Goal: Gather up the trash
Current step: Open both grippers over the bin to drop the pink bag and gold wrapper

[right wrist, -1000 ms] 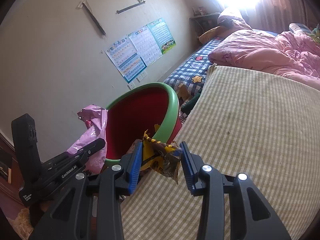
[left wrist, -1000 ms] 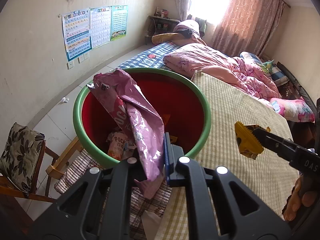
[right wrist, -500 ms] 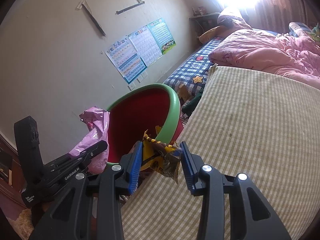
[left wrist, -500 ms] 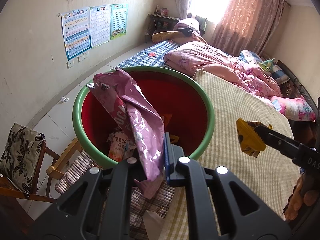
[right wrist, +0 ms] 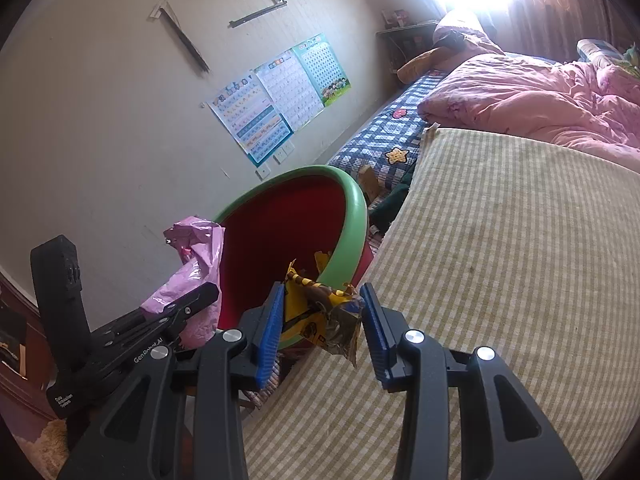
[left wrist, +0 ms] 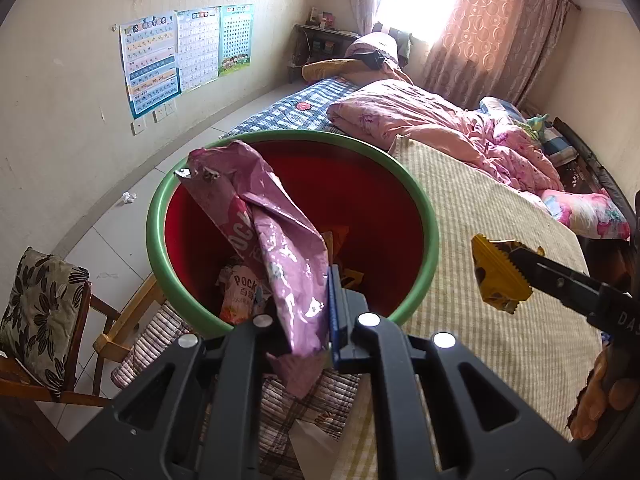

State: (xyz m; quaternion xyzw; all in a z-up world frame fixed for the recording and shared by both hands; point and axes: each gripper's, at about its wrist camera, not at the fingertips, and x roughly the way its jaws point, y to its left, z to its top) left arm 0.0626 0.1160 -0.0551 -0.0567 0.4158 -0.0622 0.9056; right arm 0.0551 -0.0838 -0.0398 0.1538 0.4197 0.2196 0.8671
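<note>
The left gripper is clamped on a long pink snack wrapper. The wrapper's long axis runs from the jaws up and away to the far left, its torn top leaning over the near-left rim of the green-rimmed red bin. The bin's mouth lies directly ahead of and below this gripper, so a release here should, in my judgement, drop the wrapper inside.

The right gripper has a crumpled yellow wrapper between its blue pads. The left pad touches it; a gap shows at the right pad, so whether the grip is firm cannot be told. This wrapper hangs over the striped bed cover, just right of the bin's near rim, with the bin ahead and to the left. The left gripper is the nearer to the opening.

Legible writing: "POCK" on a packet already lying in the bin, with Chinese characters beneath; similar letters, partly folded, on the pink wrapper; "GenRobot.AI" on the left gripper's body as the right camera sees it. The wall charts are too small to read.
</note>
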